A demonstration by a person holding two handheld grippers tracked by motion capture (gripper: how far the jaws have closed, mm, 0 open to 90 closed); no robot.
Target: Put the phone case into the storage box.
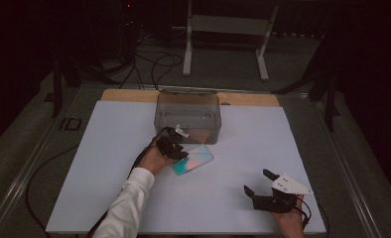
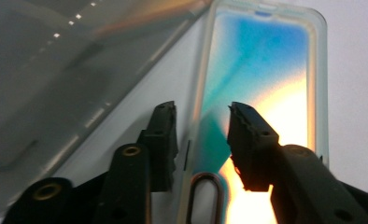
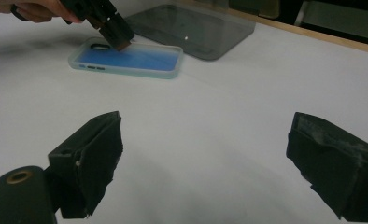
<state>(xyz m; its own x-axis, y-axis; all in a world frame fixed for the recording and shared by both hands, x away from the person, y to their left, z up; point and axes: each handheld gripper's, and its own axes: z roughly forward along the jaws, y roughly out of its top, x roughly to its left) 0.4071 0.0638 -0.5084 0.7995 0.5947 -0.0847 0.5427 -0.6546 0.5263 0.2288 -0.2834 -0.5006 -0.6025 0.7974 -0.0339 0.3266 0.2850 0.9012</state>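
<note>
Left tongs [image 2: 201,121] astride the long edge of a translucent blue-tinted phone case [image 2: 261,93] at centre frame – pads not pressing, right tongs [image 3: 205,163] wide open – lower right, above white tabletop [image 1: 109,163].

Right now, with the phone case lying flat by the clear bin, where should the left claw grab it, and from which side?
Probably the long side wall near the camera-hole end. The phone case lies flat, open side up, so its thin raised rim is the only graspable edge. Come from above, one jaw inside the shell and one outside. The left claw already straddles that wall, with no contact visible yet. The clear bin sits close behind, so approach from the person's side.
</note>
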